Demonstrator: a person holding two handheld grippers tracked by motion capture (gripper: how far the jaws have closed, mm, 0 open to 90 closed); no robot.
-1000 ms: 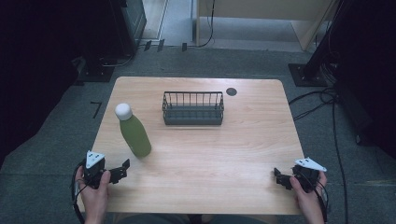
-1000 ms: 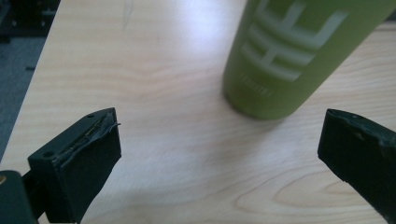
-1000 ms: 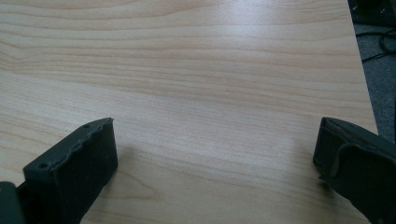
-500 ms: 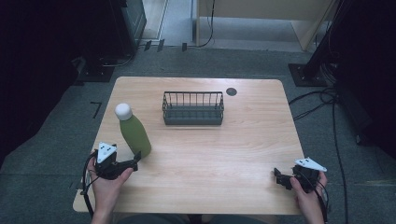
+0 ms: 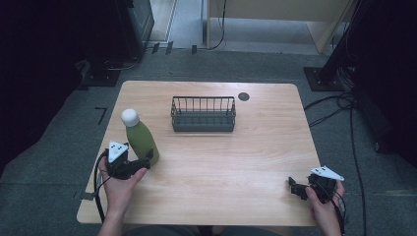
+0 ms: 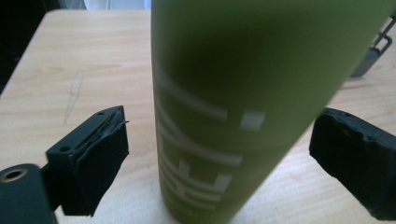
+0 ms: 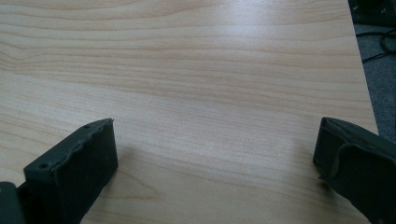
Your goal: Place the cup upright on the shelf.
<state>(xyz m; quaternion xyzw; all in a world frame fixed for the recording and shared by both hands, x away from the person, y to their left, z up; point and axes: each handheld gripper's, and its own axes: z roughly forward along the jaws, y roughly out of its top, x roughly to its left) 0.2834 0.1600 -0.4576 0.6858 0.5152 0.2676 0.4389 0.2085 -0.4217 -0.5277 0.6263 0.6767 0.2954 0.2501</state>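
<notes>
Green bottle (image 5: pixel 141 140) with white cap (image 5: pixel 130 117) standing upright on the wooden bench (image 5: pixel 246 147), at about 9 o'clock from the bench centre, near the left edge. Left claw (image 5: pixel 147 160) reaching the bottle's lower body from 7 o'clock; in the left gripper view, bottle (image 6: pixel 233 102) sitting between the two black pads (image 6: pixel 93 158), jaws just closing in, a gap still showing on each side, pads not yet pressing the green wall. White lettering running up the bottle's side. Right claw (image 5: pixel 293 186) resting low over the bench at about 4 o'clock, near the front right corner, well apart from the bottle; in the right gripper view, jaws spread wide over bare wood grain (image 7: pixel 201 84), nothing between them. Dark wire basket (image 5: pixel 203 114) sitting at 12 o'clock, with a small dark round disc (image 5: pixel 243 96) just beyond at 1 o'clock.
</notes>
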